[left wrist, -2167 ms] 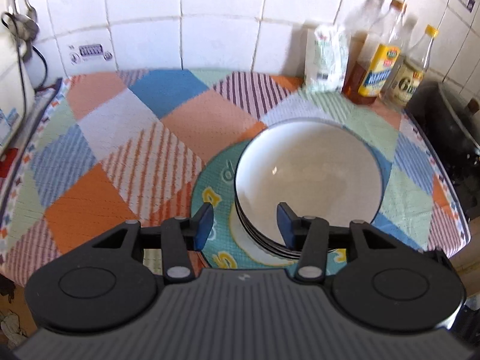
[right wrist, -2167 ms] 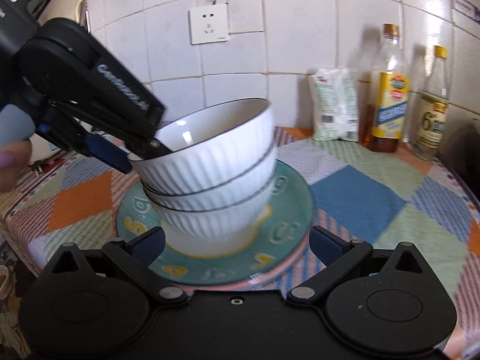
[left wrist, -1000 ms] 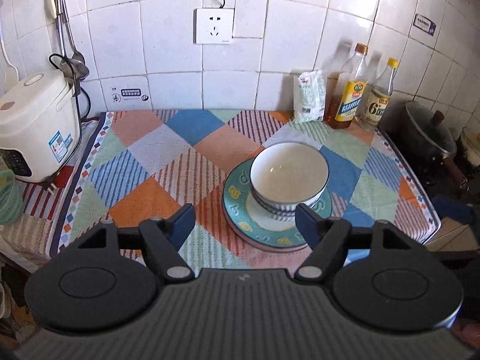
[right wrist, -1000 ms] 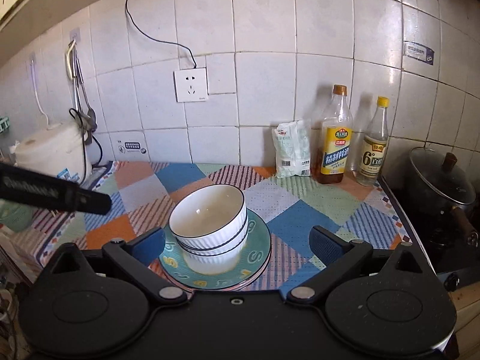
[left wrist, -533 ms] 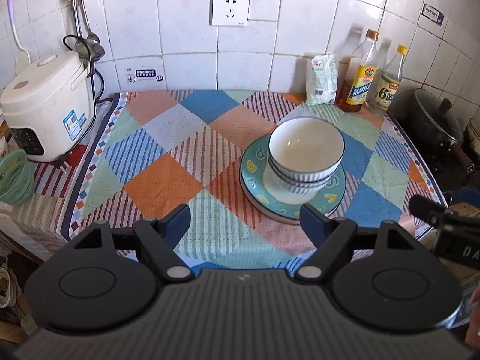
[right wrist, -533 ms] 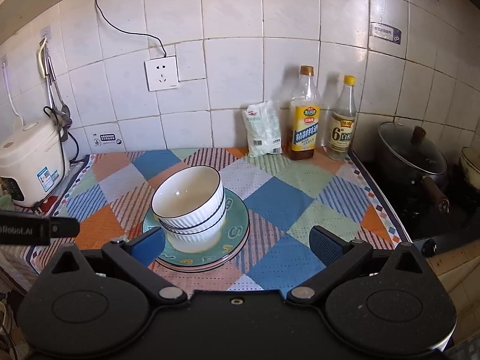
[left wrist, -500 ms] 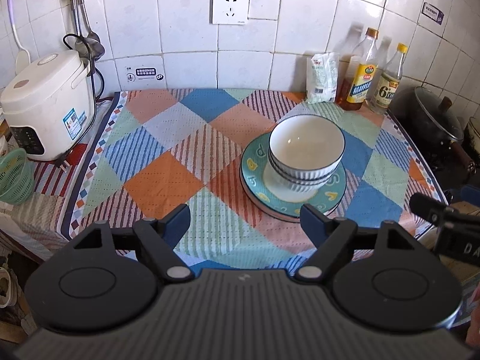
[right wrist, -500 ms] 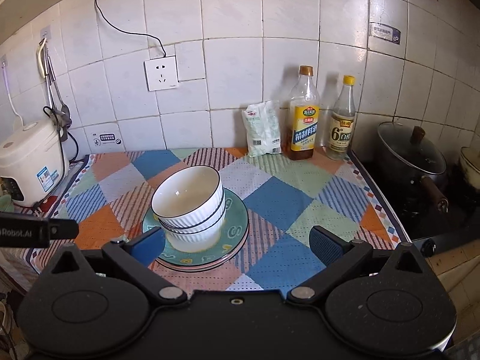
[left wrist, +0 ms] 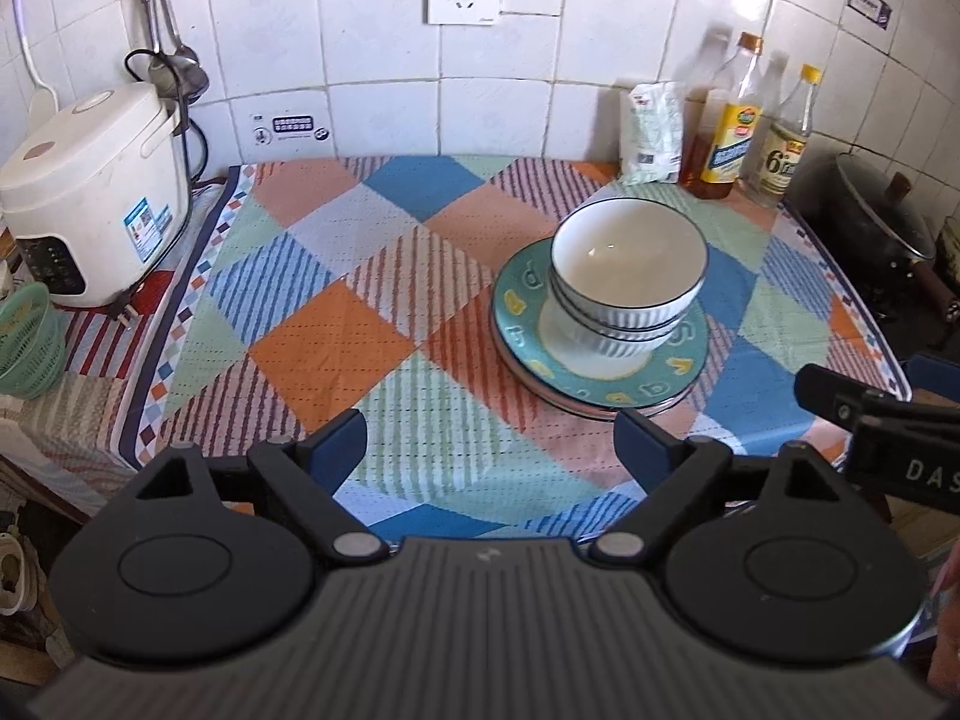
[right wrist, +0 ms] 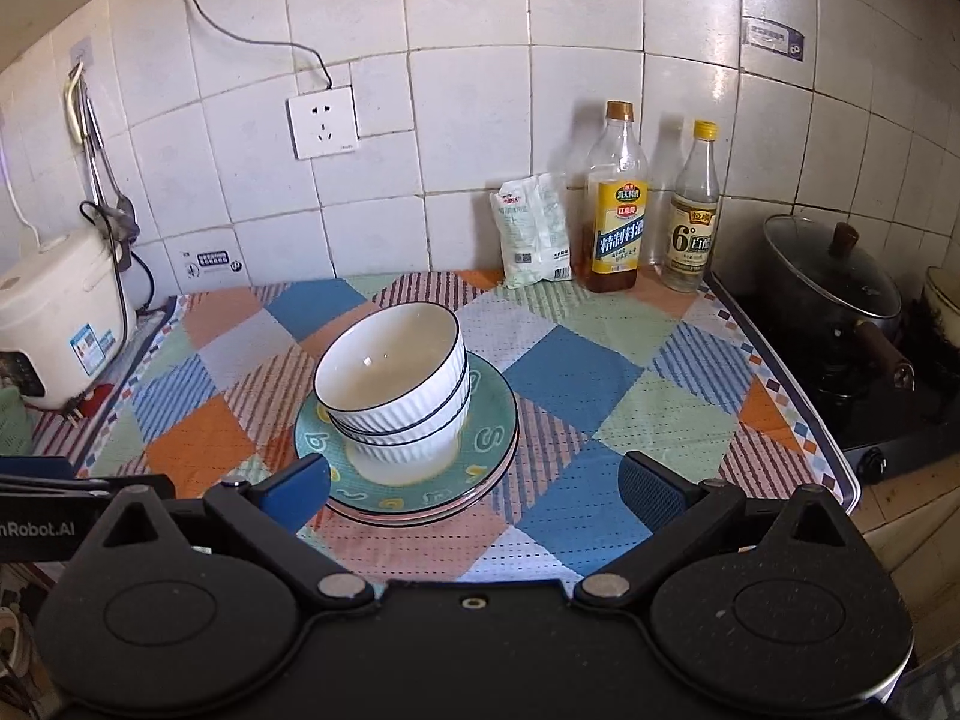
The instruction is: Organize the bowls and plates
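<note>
A stack of white ribbed bowls (left wrist: 627, 267) (right wrist: 393, 363) with dark rims stands nested on a teal plate (left wrist: 690, 363) (right wrist: 495, 435) with yellow letters. More plates lie under the teal one. The stack rests on the patchwork cloth, right of centre. My left gripper (left wrist: 489, 438) hangs back from the stack near the counter's front edge. Its jaws are opening and nothing is between them. My right gripper (right wrist: 474, 489) is open and empty, just in front of the plates. Each gripper shows at the edge of the other's view.
A white rice cooker (left wrist: 90, 192) and a green basket (left wrist: 27, 336) stand at the left. Against the tiled wall at the back right are a white packet (right wrist: 531, 231) and two bottles (right wrist: 618, 210). A lidded black pot (right wrist: 831, 288) sits on the stove at the right.
The left gripper has let go of the top bowl's rim and pulled back, its jaws widening. The right gripper has also drawn back from the stack. The bowls stay put.
</note>
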